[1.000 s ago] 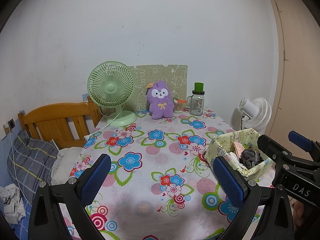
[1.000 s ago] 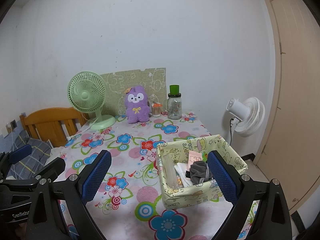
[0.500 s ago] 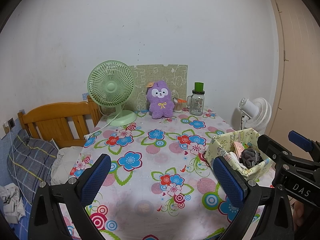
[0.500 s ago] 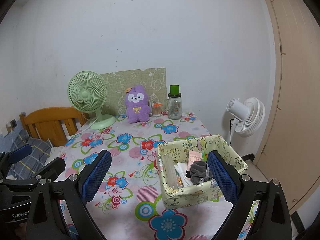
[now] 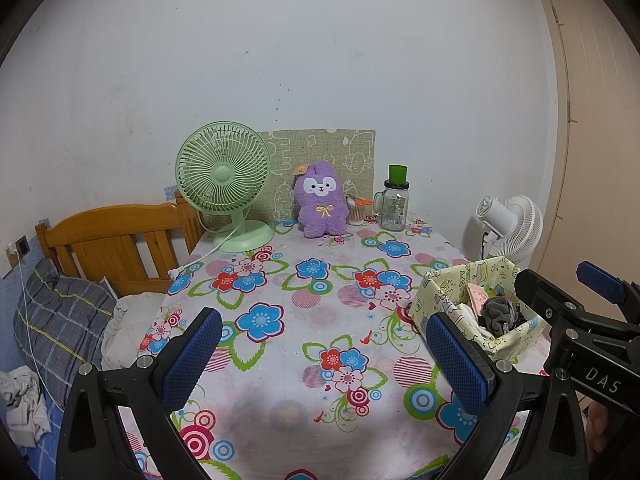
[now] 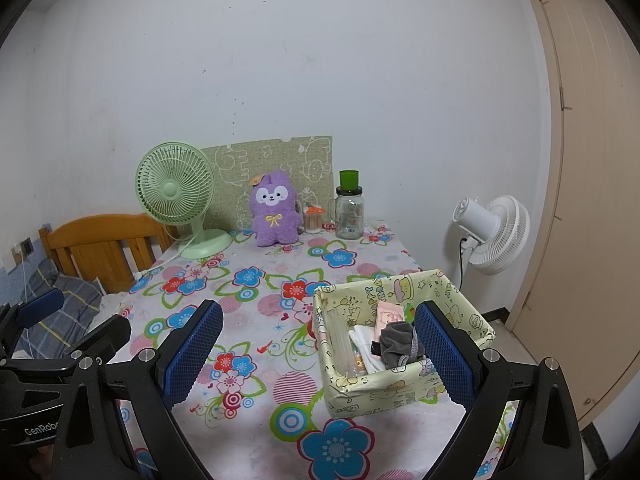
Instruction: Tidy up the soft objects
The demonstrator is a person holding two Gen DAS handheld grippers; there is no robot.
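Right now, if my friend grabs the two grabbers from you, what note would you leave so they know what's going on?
Left gripper: jaws wide open, holding nothing, above the near part of the flowered table.
Right gripper: jaws wide open, holding nothing, with the yellow fabric box partly between them.
In the box: a grey cloth bundle, white folded cloth, and a pink item.
The purple plush toy sits at the far edge, between the green fan and the glass jar.
Done: small soft things appear boxed.
Left: perhaps the plush; I cannot tell whether it belongs in the box.
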